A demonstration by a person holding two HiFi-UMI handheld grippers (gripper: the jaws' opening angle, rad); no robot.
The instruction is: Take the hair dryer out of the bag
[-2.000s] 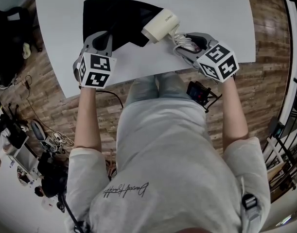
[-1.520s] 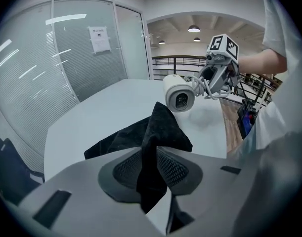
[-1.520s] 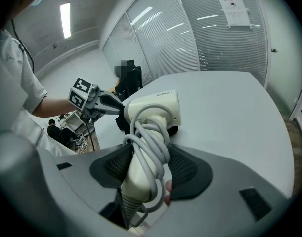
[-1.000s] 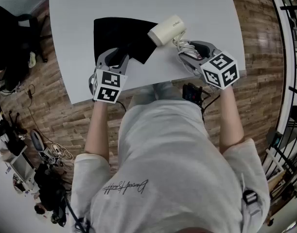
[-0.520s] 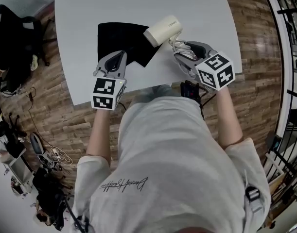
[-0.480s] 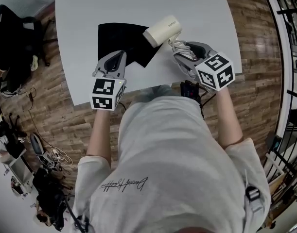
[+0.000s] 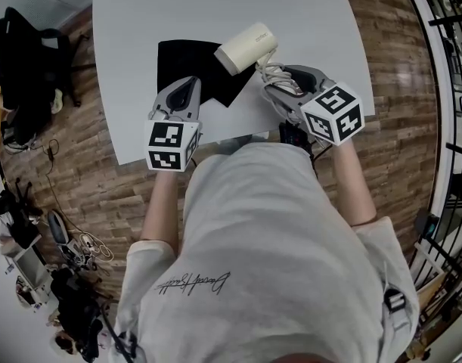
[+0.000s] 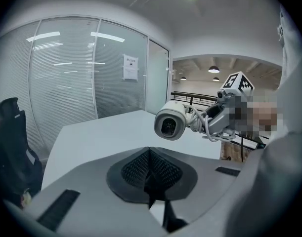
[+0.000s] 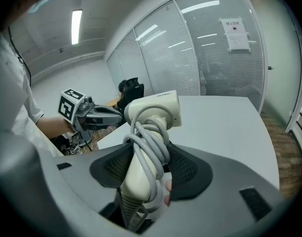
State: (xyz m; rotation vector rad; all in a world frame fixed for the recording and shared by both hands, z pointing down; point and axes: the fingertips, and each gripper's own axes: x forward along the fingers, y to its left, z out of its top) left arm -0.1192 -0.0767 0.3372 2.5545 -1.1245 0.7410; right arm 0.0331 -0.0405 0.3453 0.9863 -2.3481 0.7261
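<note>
Left gripper (image 7: 187, 83) is now shut: pads are pressed together w/ nothing between them. It is held up, clear of the bag (image 7: 179, 60), which is left lying flat & limp on the counter (image 7: 132, 21).

Right gripper (image 7: 280, 85) is clamped on the dryer (image 7: 246, 45) by its handle, the cord (image 7: 274, 72) wound round it. Dryer is carried in the air, above the bag's far right corner, w/ no part of it inside.

Judged from this, the bag has been let go & the dryer is out. The task looks done, bar setting the dryer down.

Vs. 1 s ago:
- Left jaws were seen apart, down on the bag's near edge. They have since been closed & raised off it.
- Dryer has been lifted higher, the right grip unchanged.
- Bag appears not to have been shifted, though the view itself has moved.
</note>
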